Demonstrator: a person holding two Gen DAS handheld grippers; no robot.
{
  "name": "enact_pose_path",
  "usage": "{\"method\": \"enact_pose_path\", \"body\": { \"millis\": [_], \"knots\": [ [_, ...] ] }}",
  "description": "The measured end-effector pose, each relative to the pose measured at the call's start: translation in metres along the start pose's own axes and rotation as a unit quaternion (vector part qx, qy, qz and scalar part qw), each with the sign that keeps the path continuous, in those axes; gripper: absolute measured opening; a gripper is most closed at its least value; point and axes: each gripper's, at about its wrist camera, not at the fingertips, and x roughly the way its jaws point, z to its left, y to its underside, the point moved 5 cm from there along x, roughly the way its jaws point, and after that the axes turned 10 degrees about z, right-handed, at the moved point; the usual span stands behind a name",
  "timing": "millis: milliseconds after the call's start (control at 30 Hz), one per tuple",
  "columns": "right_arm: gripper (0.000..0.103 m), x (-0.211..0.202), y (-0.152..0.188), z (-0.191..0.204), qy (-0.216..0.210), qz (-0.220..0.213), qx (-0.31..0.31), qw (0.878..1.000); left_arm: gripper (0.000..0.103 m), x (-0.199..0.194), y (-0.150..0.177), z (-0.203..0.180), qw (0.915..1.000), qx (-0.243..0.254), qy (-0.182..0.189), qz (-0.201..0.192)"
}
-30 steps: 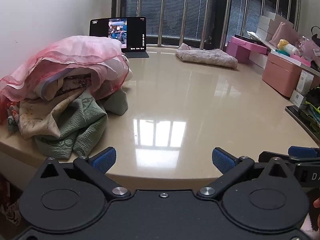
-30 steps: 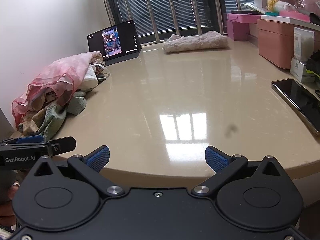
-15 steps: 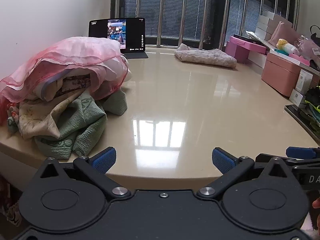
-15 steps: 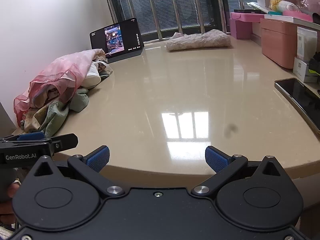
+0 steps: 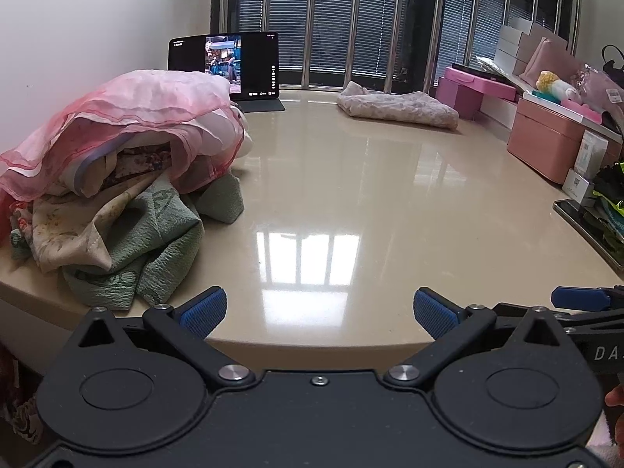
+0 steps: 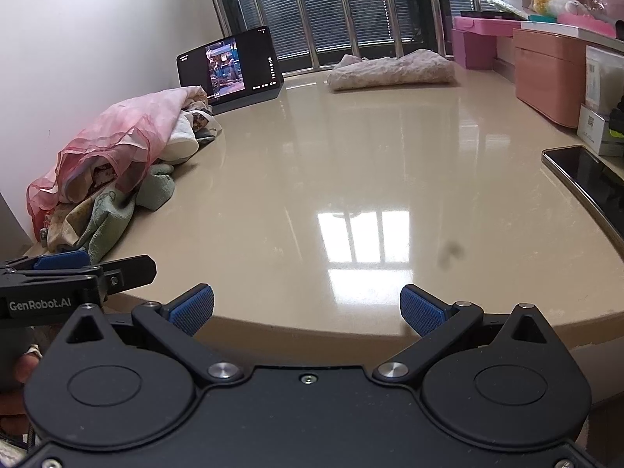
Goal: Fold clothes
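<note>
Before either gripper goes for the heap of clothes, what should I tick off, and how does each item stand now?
1. Left gripper open, nothing held: ok.
2. Right gripper open, nothing held: ok.
3. Clothes heap on the table, unfolded, untouched: ok.
4. Pink sheer garment on top, free to lift: ok.
5. Bare tabletop beside the heap for folding: ok.
6. Garments tangled underneath: cannot tell.
</note>
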Motion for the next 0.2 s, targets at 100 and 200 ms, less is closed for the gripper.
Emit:
{"method": "enact_pose_path", "body": {
  "millis": [100, 200],
  "knots": [
    [0.103, 0.0003, -0.0013, -0.0003, 0.000, 0.001, -0.001, 1.000, 0.103, -0.0008, 0.0004, -0.0008, 1.0000, 0.002, 0.000, -0.003],
    [0.103, 0.0004, -0.0012, -0.0005, 0.000, 0.001, 0.000, 1.000, 0.103, -0.0017, 0.0004, -0.0008, 1.0000, 0.003, -0.002, -0.006]
  ]
}}
